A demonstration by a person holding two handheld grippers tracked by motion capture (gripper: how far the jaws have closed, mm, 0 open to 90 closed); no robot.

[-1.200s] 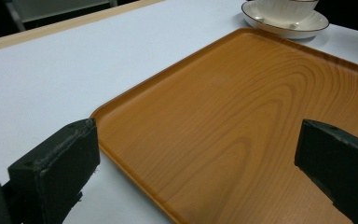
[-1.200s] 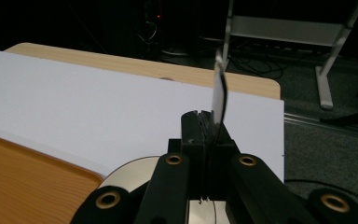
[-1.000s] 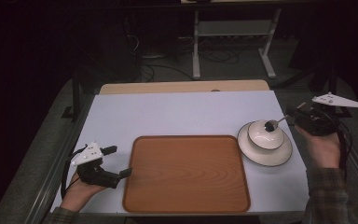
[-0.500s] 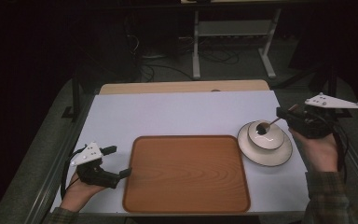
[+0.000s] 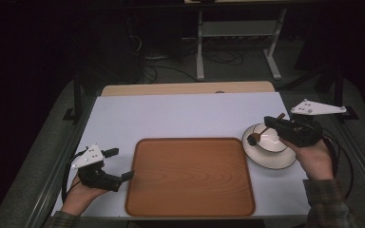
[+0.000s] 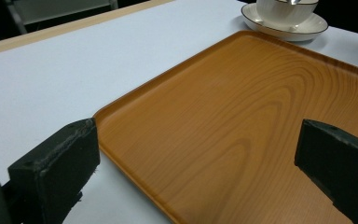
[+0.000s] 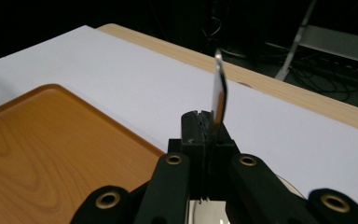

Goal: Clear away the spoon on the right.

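A white cup [image 5: 272, 141] stands on a dark-rimmed saucer [image 5: 269, 163] at the table's right; both also appear far off as cup [image 6: 286, 8] and saucer [image 6: 284, 31]. My right gripper [image 5: 270, 123] hovers over the cup, shut on a spoon [image 5: 261, 132]. The spoon's bowl hangs by the cup's left rim, and its handle [image 7: 219, 95] sticks up edge-on from the closed jaws. A wooden tray [image 5: 190, 176] lies in the middle. My left gripper [image 5: 119, 164] rests at the tray's left edge, open, its jaws astride the tray's corner [image 6: 121, 116].
White paper [image 5: 185, 114] covers the table, with a bare wooden strip [image 5: 185, 88] along the far edge. Beyond it stand a metal frame [image 5: 237, 38] and cables on a dark floor. The tray [image 7: 37, 140] lies left of the right gripper.
My right gripper has moved left with the spoon, bringing the spoon's bowl across the cup to its left rim. The left gripper has stayed still.
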